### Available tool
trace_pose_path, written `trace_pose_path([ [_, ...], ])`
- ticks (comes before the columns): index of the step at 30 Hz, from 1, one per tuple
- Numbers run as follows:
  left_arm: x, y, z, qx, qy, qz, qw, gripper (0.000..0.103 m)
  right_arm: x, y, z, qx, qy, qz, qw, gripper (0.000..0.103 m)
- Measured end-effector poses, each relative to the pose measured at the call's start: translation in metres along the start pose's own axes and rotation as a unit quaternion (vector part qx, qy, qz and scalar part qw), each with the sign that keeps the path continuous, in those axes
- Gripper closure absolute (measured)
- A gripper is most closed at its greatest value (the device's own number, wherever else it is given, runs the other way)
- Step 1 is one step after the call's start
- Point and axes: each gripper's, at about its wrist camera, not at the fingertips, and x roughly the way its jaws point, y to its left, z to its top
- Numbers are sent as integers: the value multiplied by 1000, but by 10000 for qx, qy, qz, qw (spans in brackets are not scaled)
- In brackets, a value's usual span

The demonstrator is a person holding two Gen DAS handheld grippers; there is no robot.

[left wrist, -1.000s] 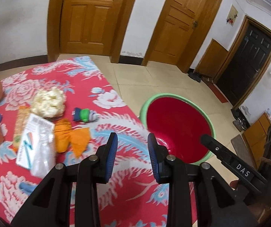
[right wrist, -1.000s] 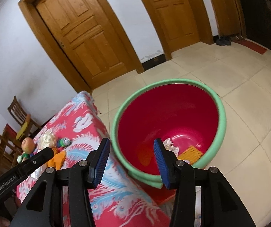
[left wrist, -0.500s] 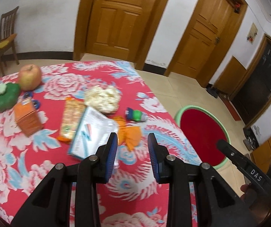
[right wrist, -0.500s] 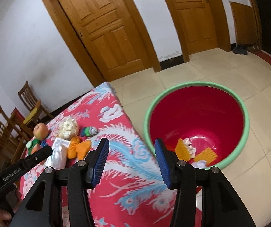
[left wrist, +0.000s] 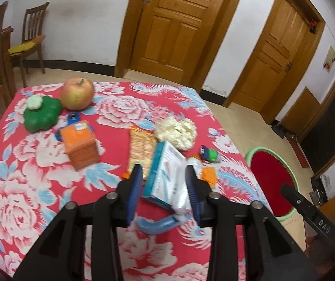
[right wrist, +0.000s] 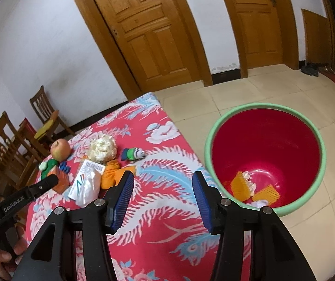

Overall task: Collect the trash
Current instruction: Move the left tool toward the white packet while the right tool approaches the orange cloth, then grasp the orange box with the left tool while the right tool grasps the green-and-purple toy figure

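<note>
Both tongs stand apart and grip nothing. Left gripper (left wrist: 164, 188) hangs over the floral red tablecloth (left wrist: 38, 164) with its jaws opening — seen between them, but lying on the cloth below, is a white-and-teal carton (left wrist: 166, 175) with clear plastic wrap (left wrist: 181, 199) on it. Beside the carton lie a biscuit packet (left wrist: 141, 151), crumpled tissue (left wrist: 175, 131), orange peel (left wrist: 208, 174) and a small green-and-blue toy (left wrist: 210, 154); farther off are an apple (left wrist: 77, 93) and an orange box (left wrist: 81, 145). Right gripper (right wrist: 162, 202) hovers near the table edge, pads unloaded. On the floor beside the table, the red basin (right wrist: 264, 154) with a green rim holds orange mesh scraps (right wrist: 241, 185) and tissue.
</note>
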Motion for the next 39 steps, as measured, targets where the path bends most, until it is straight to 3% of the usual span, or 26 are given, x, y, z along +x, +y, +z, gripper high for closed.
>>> trace_pose_path([
  [9,3,37,11,-352,-117,423,9984,51,13,18,1,-183,117,81,9997,49],
  [20,26,65,20,-611,-167,967,9933,51,41,36,11,-421,285,84,9987,48],
  [23,34,69,20,-664,-115,1015,9925,51,52,39,14,-464,355,81,9983,40],
  [29,47,76,22,-728,-123,1158,9905,51,75,42,21,-501,500,45,9975,40],
  [39,63,78,24,-710,-103,1095,9914,50,109,48,27,-606,760,21,9953,40],
])
